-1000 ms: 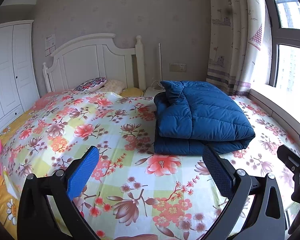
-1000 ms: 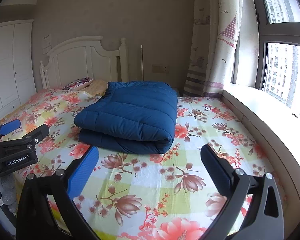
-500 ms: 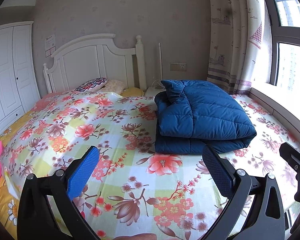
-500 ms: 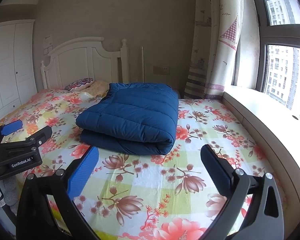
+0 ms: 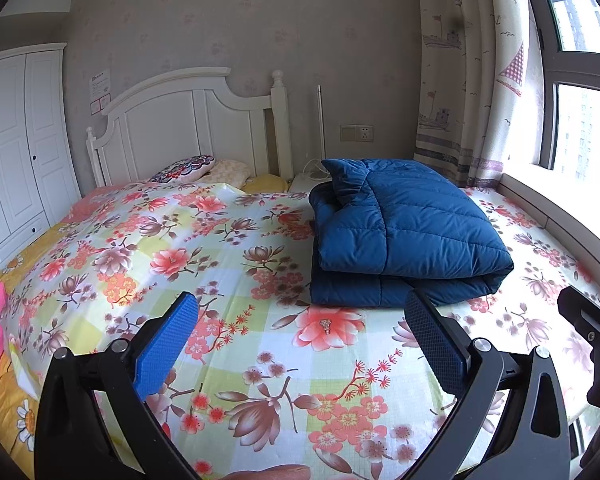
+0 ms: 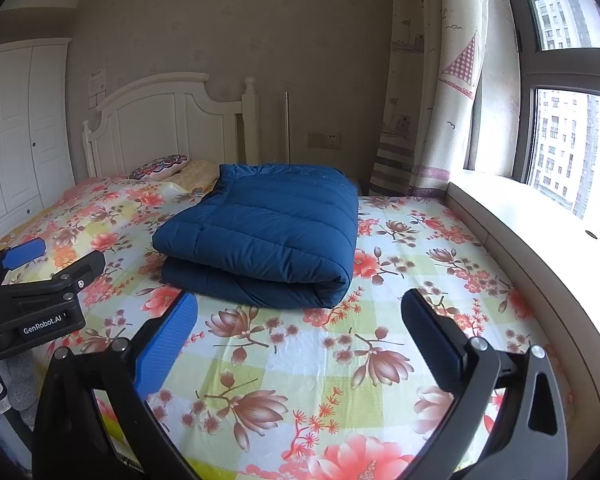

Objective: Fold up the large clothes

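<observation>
A blue quilted down coat (image 5: 404, 232) lies folded in a thick stack on the floral bed sheet (image 5: 220, 264); it also shows in the right wrist view (image 6: 268, 236). My left gripper (image 5: 300, 308) is open and empty, held near the foot of the bed, short of the coat. My right gripper (image 6: 300, 308) is open and empty, also short of the coat. The left gripper also shows at the left edge of the right wrist view (image 6: 40, 280).
A white headboard (image 5: 188, 128) and pillows (image 5: 188, 168) stand at the far end. A white wardrobe (image 5: 16, 152) is at the left. A curtain (image 5: 468, 80) and window ledge (image 6: 540, 216) run along the right side.
Both grippers have drawn back and risen slightly from the coat. The coat has not moved.
</observation>
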Action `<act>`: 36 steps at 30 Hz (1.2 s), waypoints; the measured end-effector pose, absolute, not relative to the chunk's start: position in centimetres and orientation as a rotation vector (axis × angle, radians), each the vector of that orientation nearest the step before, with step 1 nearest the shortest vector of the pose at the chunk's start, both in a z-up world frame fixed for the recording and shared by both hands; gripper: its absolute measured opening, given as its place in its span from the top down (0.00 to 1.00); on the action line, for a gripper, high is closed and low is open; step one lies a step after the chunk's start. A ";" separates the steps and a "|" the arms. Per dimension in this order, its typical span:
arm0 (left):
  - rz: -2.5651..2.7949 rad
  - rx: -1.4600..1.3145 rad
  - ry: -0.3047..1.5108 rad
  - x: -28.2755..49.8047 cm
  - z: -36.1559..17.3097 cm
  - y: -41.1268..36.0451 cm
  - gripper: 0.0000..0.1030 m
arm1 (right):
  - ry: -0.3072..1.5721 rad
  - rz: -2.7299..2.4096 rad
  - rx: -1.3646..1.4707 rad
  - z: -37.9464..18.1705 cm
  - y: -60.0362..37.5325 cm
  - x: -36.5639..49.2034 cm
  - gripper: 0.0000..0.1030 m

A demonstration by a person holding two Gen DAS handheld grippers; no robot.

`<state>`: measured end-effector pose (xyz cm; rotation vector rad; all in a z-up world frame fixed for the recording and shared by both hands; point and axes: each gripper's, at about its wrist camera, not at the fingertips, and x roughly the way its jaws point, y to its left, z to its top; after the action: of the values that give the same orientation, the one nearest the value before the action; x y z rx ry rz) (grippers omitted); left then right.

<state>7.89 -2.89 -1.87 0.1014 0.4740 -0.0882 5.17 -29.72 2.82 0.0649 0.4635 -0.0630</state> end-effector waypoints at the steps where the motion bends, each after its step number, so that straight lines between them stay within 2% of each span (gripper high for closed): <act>1: -0.088 0.102 0.474 7.9 -1.9 -2.8 0.04 | 0.463 -0.062 0.066 2.8 -29.7 5.2 0.02; 36: -0.090 0.117 0.448 7.4 -1.5 -2.7 0.04 | 0.461 -0.046 0.063 2.5 -29.5 5.2 0.02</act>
<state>7.36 -2.70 -1.54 0.1165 0.4479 -0.0902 5.21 -29.53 2.45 0.0633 0.4614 -0.0463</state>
